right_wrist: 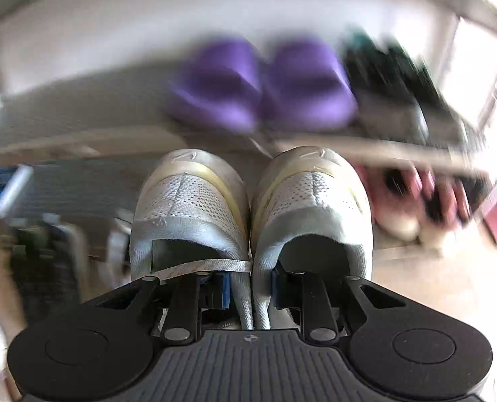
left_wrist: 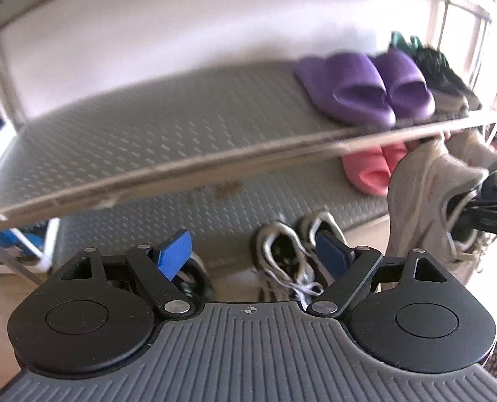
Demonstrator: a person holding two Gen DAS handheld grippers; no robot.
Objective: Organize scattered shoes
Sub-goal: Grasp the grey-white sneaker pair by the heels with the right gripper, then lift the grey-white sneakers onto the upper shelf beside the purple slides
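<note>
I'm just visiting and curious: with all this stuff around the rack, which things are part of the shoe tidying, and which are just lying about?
Part of the job:
- pale grey sneakers, pinched together in the right gripper
- grey-and-white sneakers on the floor
- left gripper, open and empty
- shoe rack shelf

Already shelved or just there:
- purple slides
- pink slides
- dark shoes
- blue-and-white frame

No readable text, labels, brands or numbers in either view

i see a pale wall (left_wrist: 148, 33) behind, a blue frame (left_wrist: 24, 238) at left, tan floor (right_wrist: 432, 288).
</note>
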